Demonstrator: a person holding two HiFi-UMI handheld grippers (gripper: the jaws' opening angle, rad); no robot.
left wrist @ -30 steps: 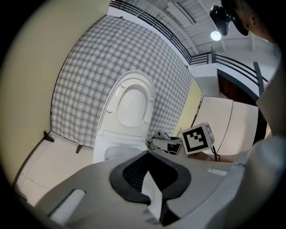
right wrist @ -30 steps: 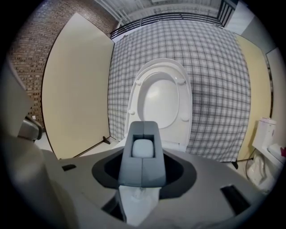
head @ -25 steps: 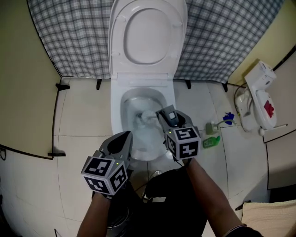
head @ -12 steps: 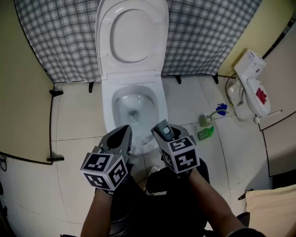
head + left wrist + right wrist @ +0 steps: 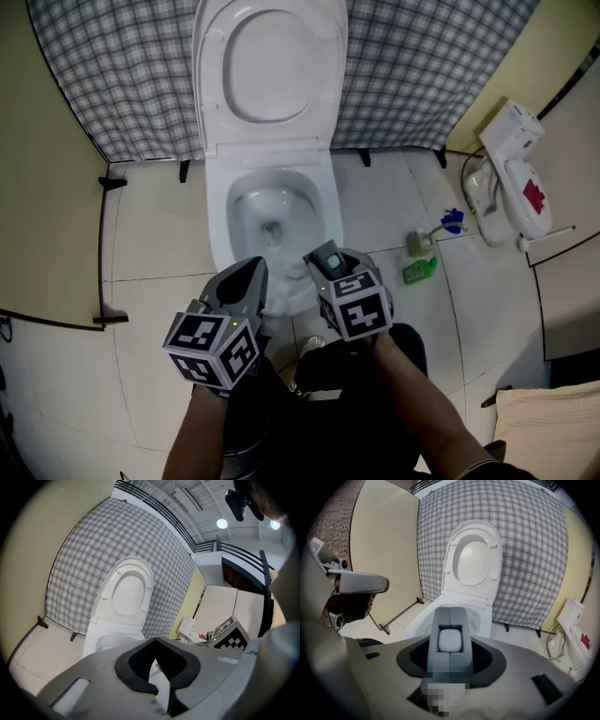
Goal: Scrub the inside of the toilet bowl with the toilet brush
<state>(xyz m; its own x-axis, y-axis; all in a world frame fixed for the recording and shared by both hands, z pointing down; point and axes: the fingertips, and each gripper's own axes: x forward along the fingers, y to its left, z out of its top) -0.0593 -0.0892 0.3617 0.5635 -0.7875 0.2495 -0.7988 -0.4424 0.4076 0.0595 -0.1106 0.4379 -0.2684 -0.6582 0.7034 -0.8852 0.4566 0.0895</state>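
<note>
Head view: A white toilet bowl (image 5: 223, 234) stands at twelve o'clock. Its lid (image 5: 270, 66) is raised against a grey checked curtain (image 5: 422, 75). The person's forearms come in from six o'clock, and each hand holds a gripper over the bowl's near rim. The left gripper (image 5: 251, 274), at seven o'clock of the bowl, has its jaws together with nothing in them. The right gripper (image 5: 328, 261), at five o'clock of the bowl, is clamped on the grey handle of the toilet brush (image 5: 326, 253). The brush head cannot be made out. On the pale tiled floor (image 5: 159, 225), at three o'clock of the bowl, lie a green bottle (image 5: 419, 270) and a small blue item (image 5: 452, 220). A white appliance (image 5: 511, 169) stands toward two o'clock.

Left gripper view: The jaw tips meet low in the centre and hold nothing. The toilet, lid up, shows beyond them at eleven o'clock. The right gripper's marker cube (image 5: 229, 632) sits at four o'clock.

Right gripper view: The jaws grip the brush handle, seen end-on just below centre as a grey block with a pale rounded cap. The bowl lies straight behind it at twelve o'clock. The left gripper shows at nine o'clock.
</note>
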